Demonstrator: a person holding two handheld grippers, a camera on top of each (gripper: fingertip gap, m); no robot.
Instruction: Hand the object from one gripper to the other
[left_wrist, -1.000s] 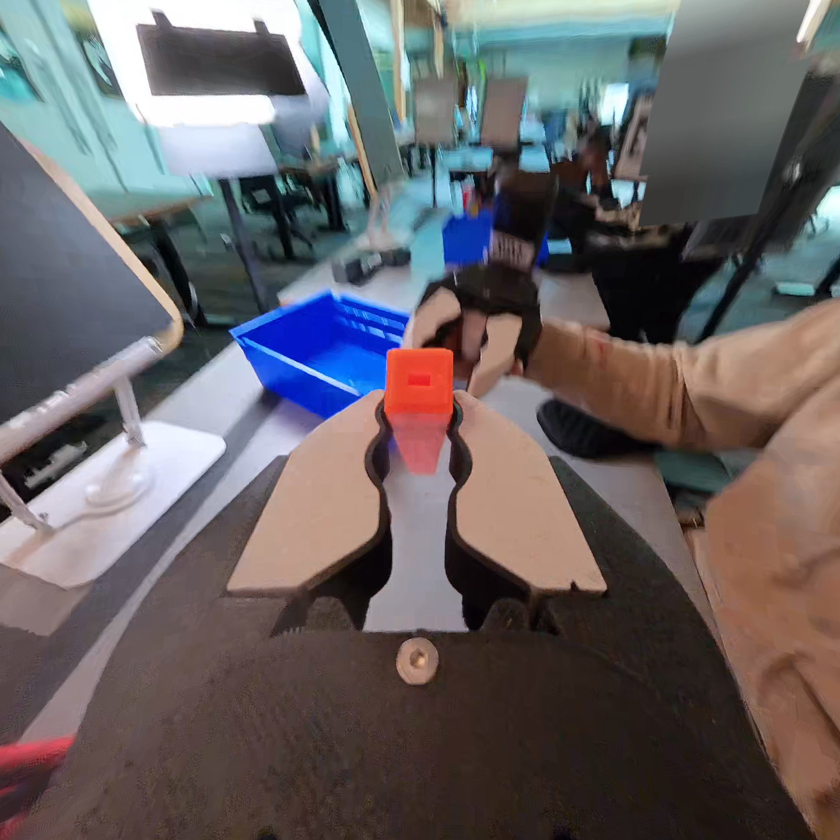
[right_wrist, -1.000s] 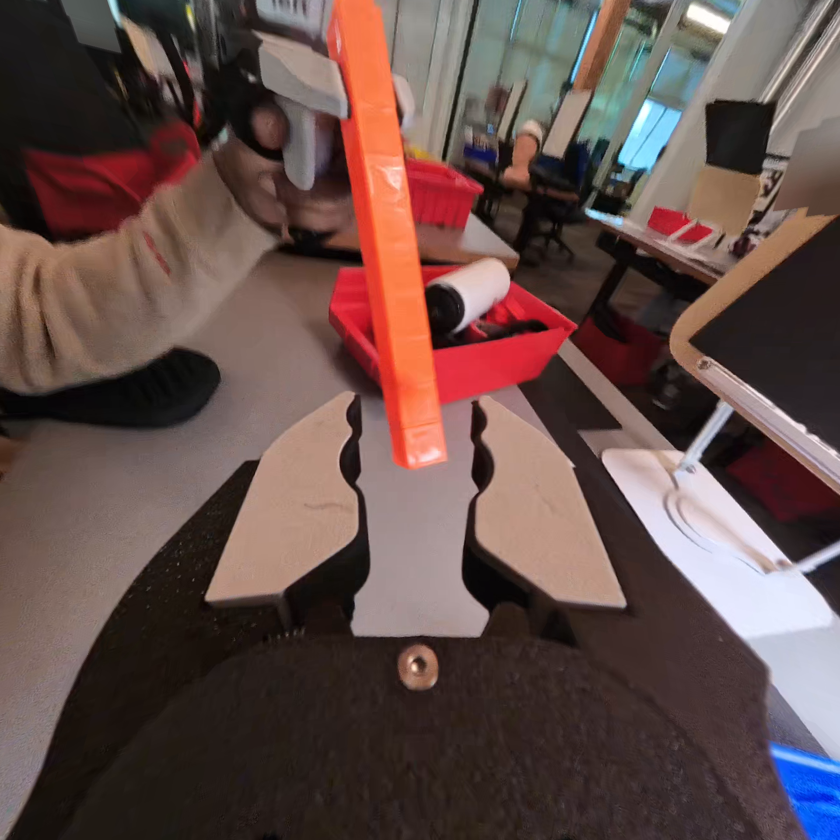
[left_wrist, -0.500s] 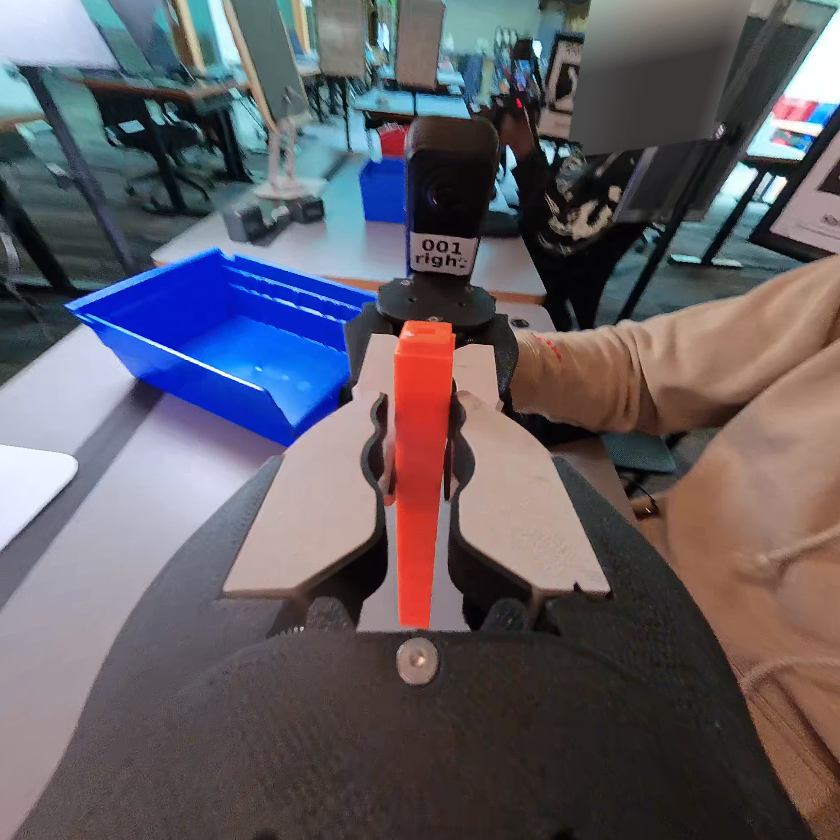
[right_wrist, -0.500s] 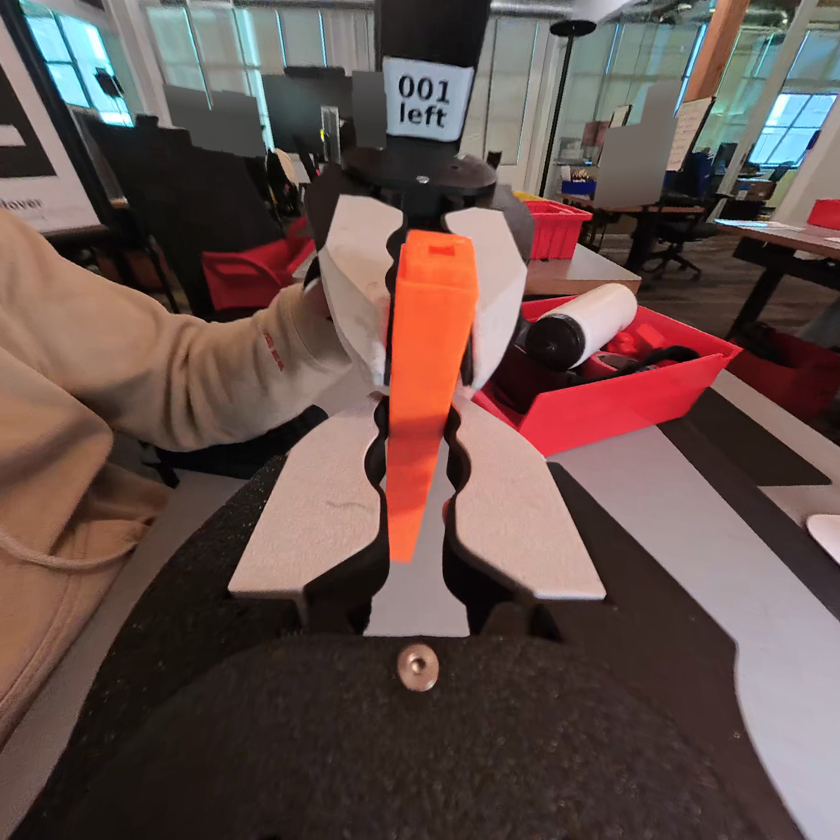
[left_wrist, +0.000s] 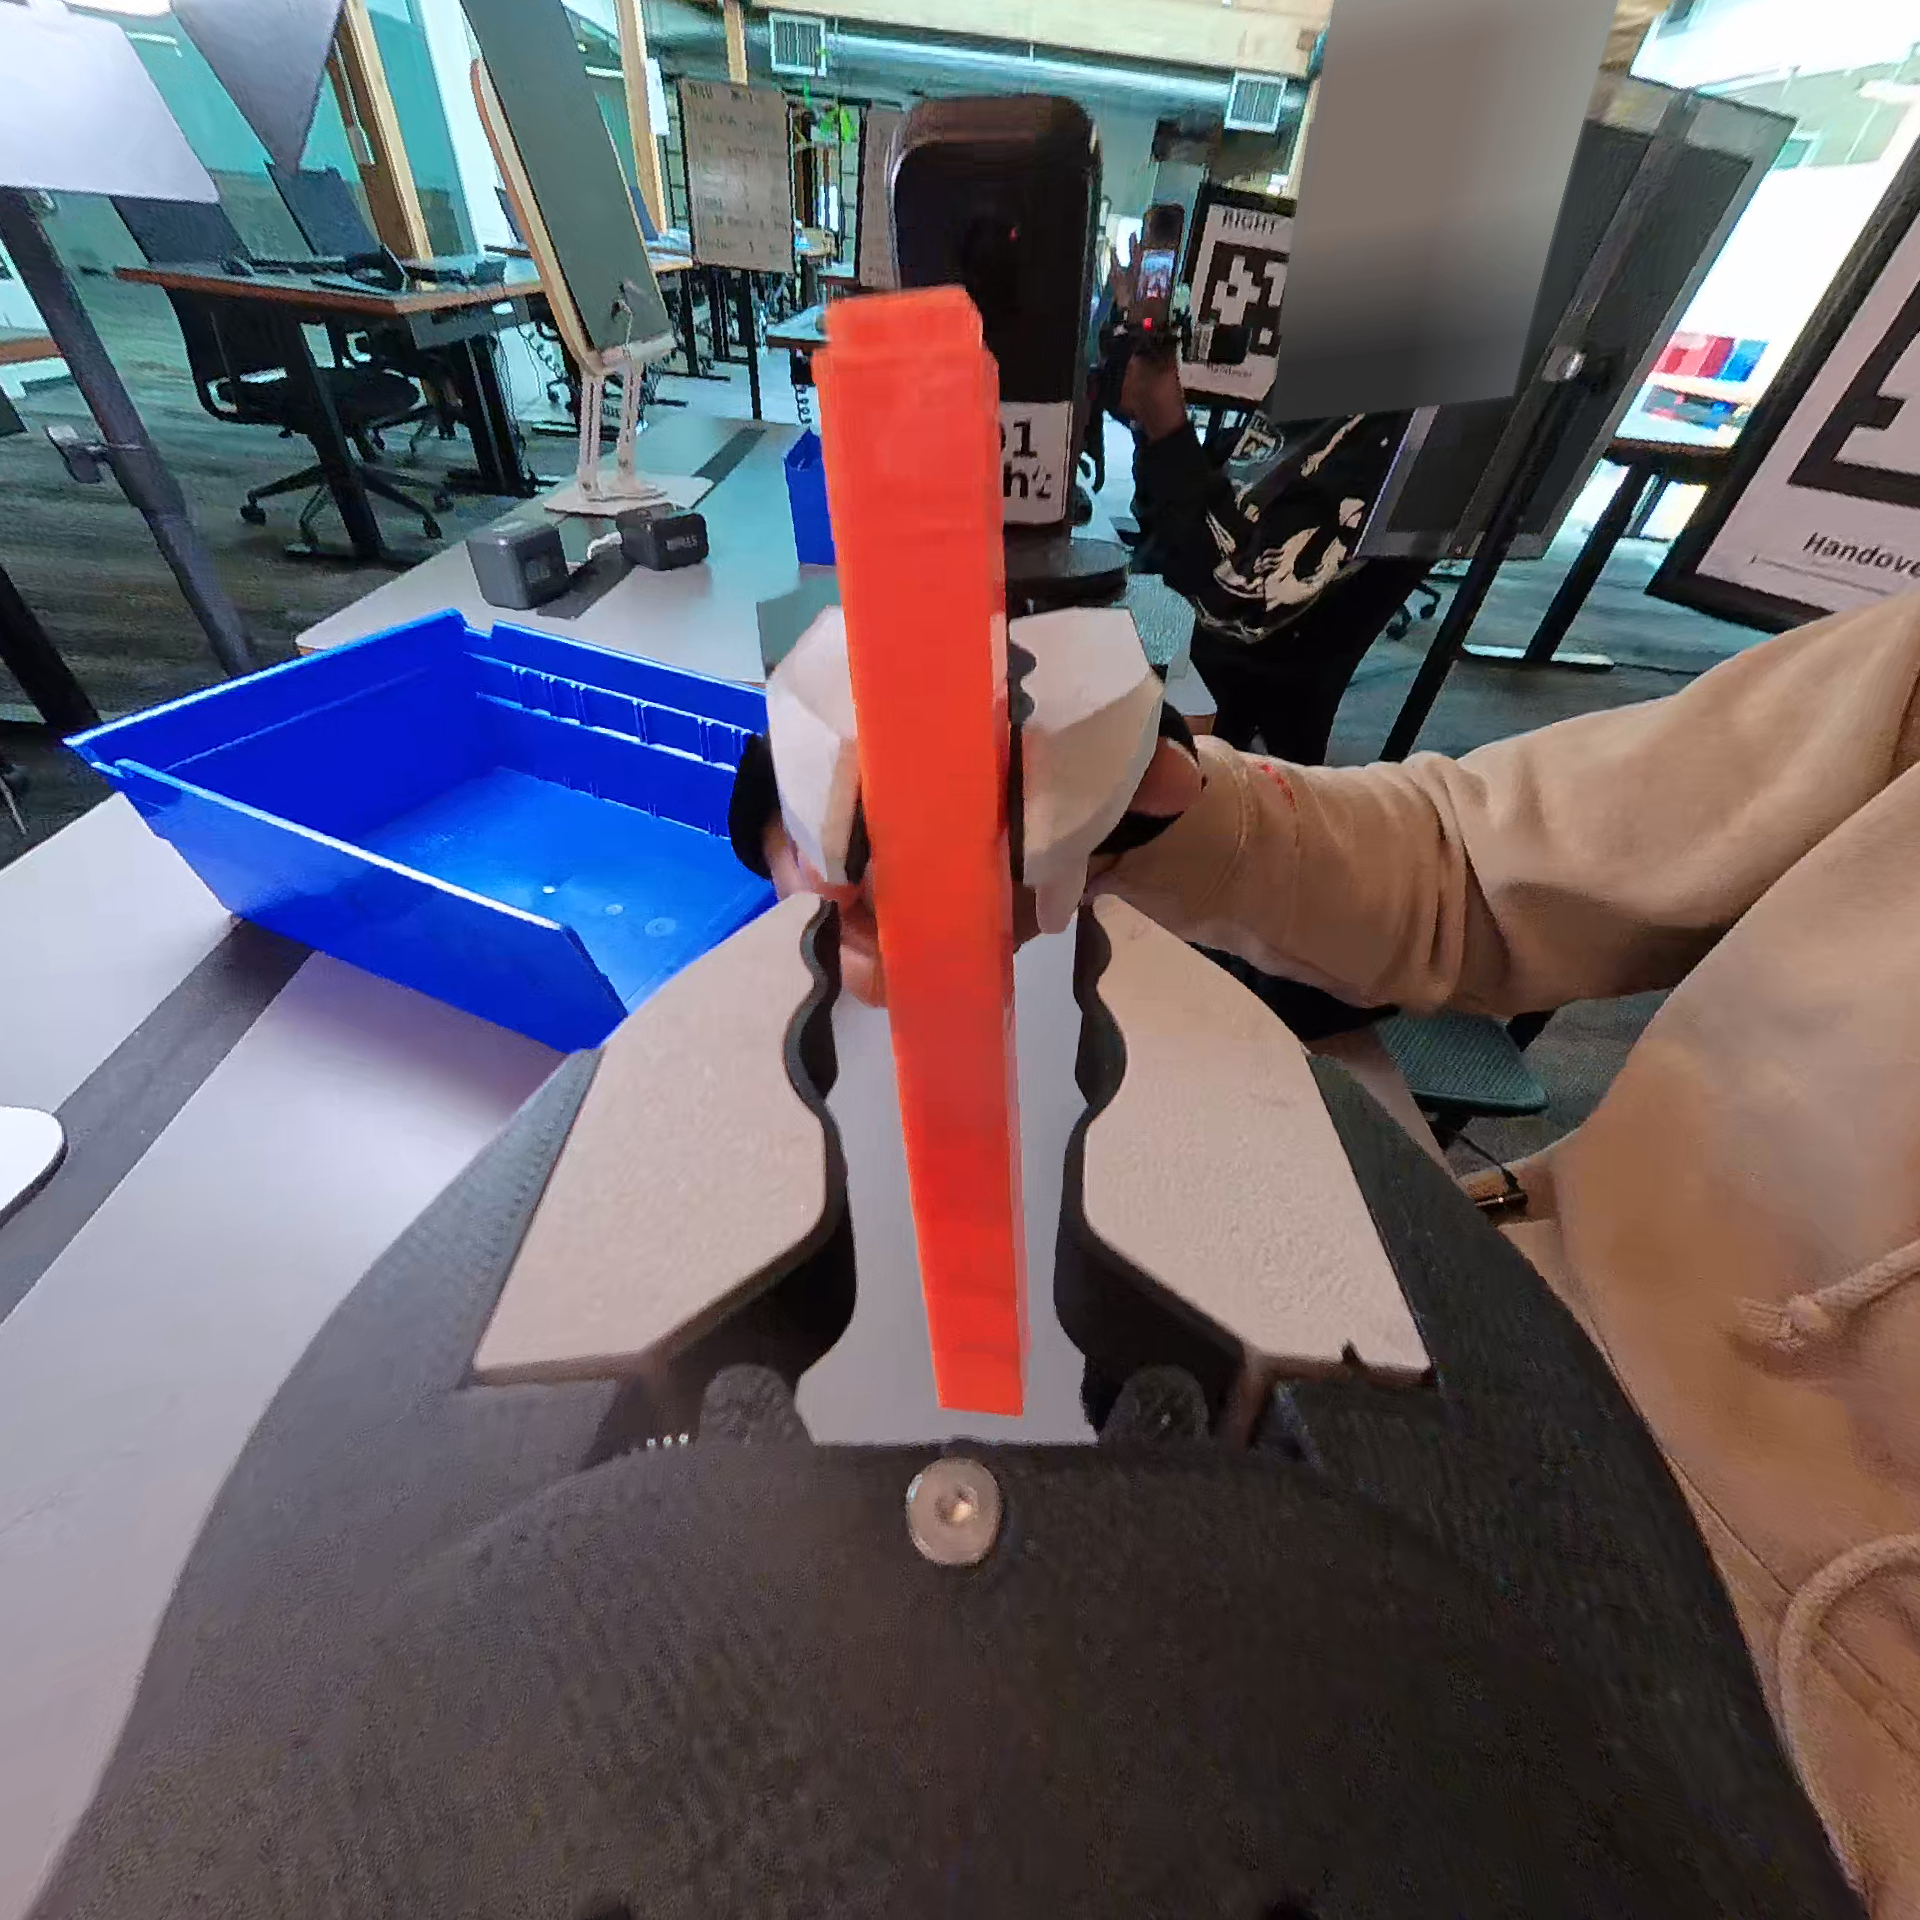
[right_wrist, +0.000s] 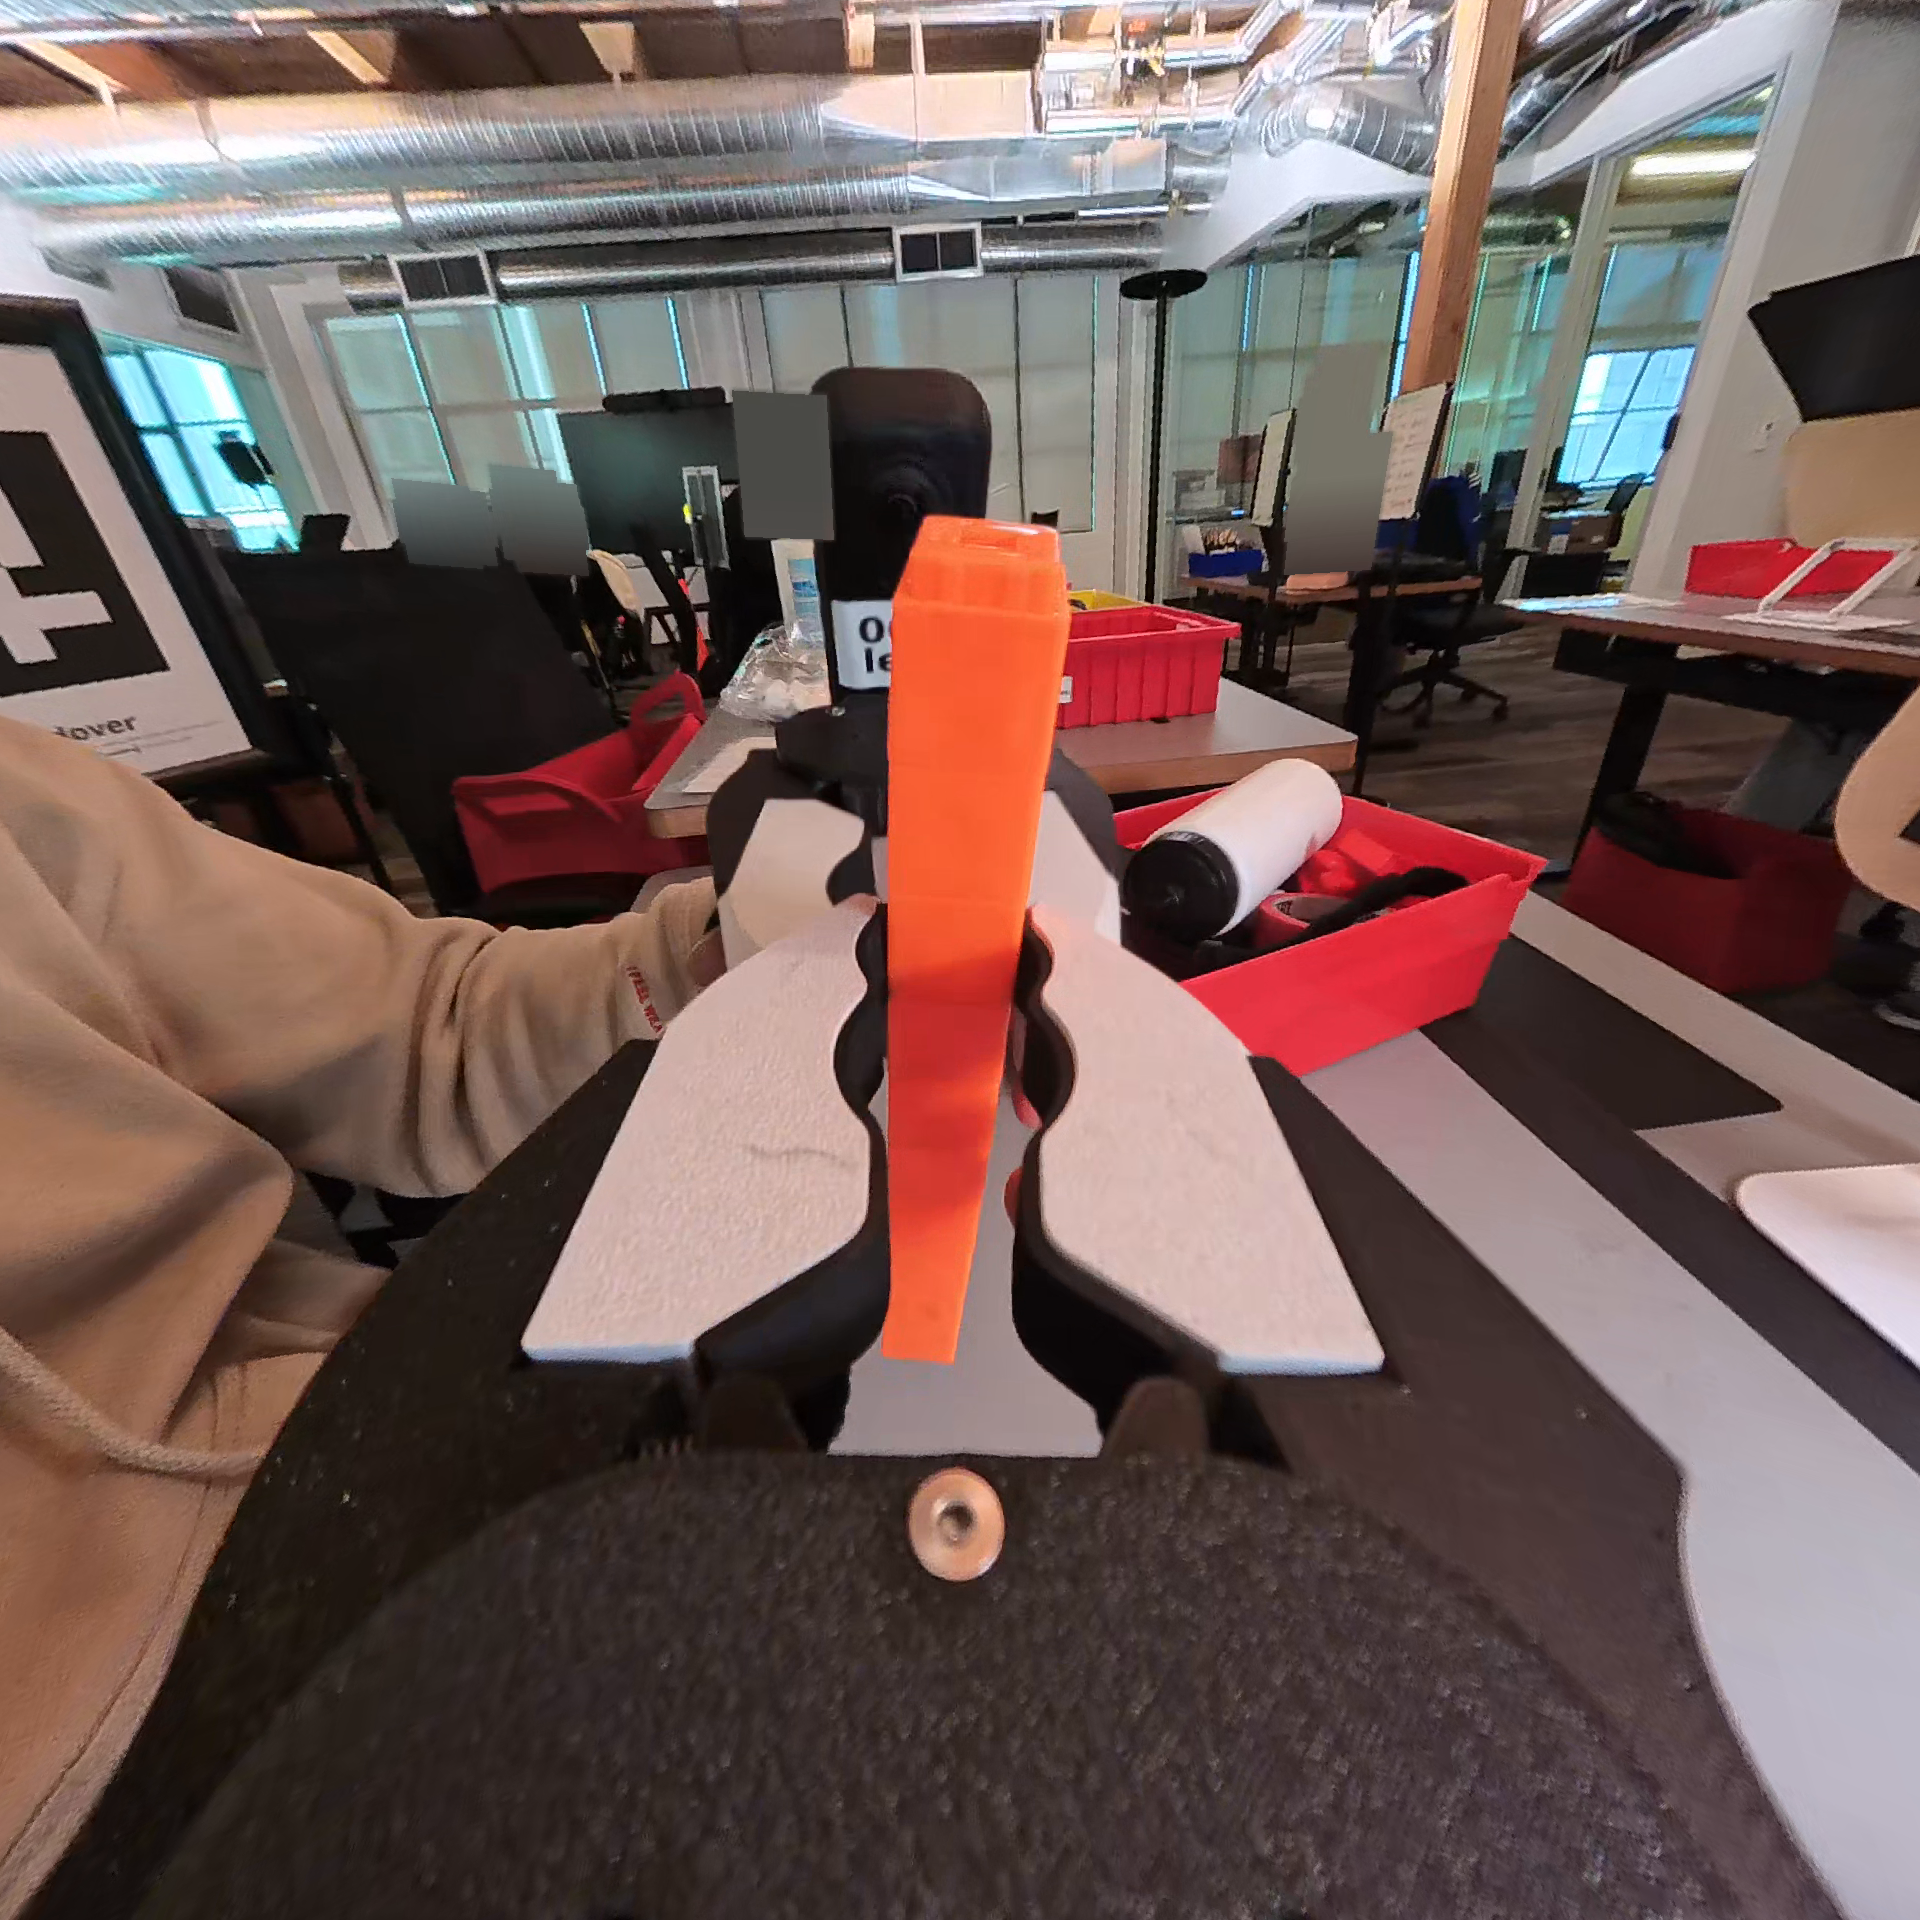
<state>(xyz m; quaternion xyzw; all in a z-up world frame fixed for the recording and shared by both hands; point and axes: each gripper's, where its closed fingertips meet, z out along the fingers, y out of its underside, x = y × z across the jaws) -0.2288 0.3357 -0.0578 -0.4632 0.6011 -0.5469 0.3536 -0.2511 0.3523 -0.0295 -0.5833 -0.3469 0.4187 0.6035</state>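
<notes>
A long orange bar (left_wrist: 914, 520) stands upright between the two grippers, which face each other above the grey table. My right gripper (right_wrist: 954, 925) is shut on the bar (right_wrist: 971, 779) near its middle. In the left wrist view it (left_wrist: 935, 831) shows farther off with its white fingers clamped on the bar. My left gripper (left_wrist: 951, 920) is open. The bar's lower end hangs between its fingers, with a gap on each side. In the right wrist view the left gripper (right_wrist: 935, 842) sits behind the bar with its fingers spread.
An empty blue bin (left_wrist: 447, 810) sits on the table (left_wrist: 156, 1143) to the left. A red bin (right_wrist: 1351, 977) holding a white bottle (right_wrist: 1236, 842) sits to the right. A beige sleeve (left_wrist: 1455, 862) reaches in. A white stand base (right_wrist: 1839, 1247) lies at the right edge. Left and right tips are no more than a few centimetres apart.
One second ago the left gripper held the bar and the right was open. The right gripper closed on the bar, and the left has now opened off it.
</notes>
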